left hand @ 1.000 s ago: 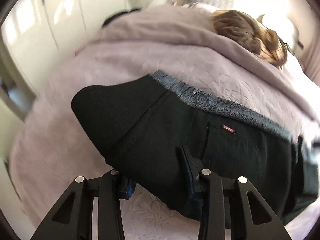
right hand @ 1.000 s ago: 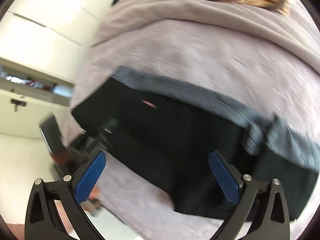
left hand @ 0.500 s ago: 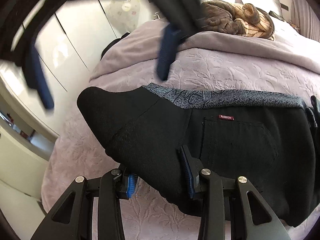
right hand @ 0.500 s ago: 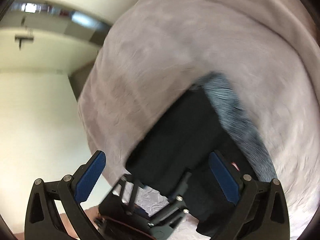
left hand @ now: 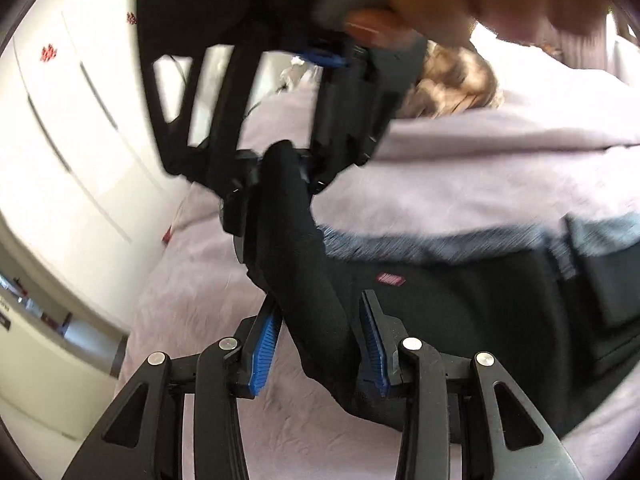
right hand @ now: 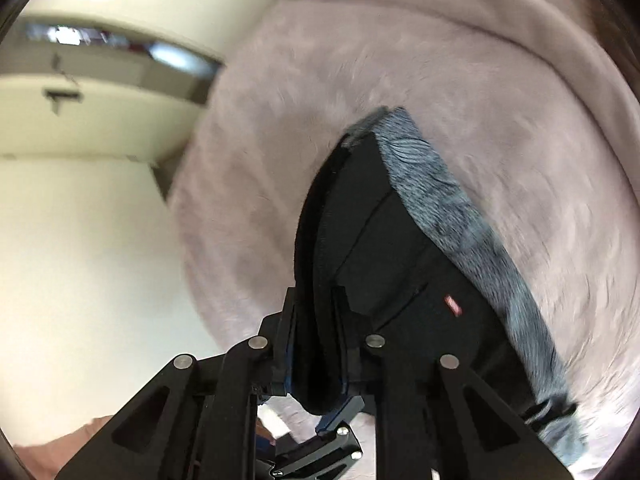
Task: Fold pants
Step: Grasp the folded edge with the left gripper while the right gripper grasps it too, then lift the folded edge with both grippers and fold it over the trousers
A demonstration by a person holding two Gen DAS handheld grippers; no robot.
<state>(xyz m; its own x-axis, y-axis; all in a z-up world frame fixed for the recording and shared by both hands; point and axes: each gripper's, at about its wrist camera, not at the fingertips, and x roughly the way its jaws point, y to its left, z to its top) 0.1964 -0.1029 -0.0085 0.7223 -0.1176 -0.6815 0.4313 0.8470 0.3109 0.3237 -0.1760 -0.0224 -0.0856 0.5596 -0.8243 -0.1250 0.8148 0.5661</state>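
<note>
Fingers of the left gripper are clamped on black pants; right gripper fingers, closing, pinch the pants' edge above the bed.

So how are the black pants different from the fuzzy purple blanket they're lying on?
The black pants are dark; the pale lilac fuzzy blanket is light. The pants have a small red label and a grey patterned waistband; the blanket shows no trim. One end of the pants is pulled up into a ridge, while the blanket lies spread out underneath. Both are soft cloth.
</note>
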